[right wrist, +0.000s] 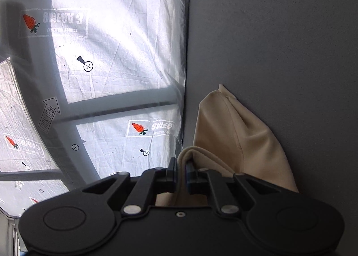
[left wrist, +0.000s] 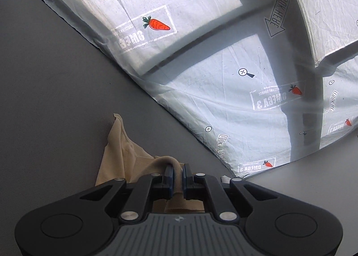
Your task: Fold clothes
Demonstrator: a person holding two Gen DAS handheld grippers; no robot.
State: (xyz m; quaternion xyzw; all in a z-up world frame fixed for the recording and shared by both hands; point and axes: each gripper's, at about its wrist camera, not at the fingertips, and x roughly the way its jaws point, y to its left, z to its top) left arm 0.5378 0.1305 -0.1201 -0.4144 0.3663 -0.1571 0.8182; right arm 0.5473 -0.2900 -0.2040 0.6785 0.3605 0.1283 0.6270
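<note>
The left gripper (left wrist: 177, 174) is clamped on a bunched fold of the soft beige fabric garment (left wrist: 118, 155), which trails toward 11 o'clock against a plain grey surface (left wrist: 56, 88). The right gripper (right wrist: 181, 172) pinches another fold of the same garment (right wrist: 237, 135), which spreads toward 1 o'clock. A white carrot-printed plastic sheet (left wrist: 201, 103) lies beyond, at 12 to 2 o'clock in the left view.

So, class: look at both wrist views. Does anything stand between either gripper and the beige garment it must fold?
Nothing visible does. The left gripper is shut on a bunched fold of the beige garment, and the right gripper is shut on another fold of it. The grey surface beside the printed white sheet shows no other object.
</note>
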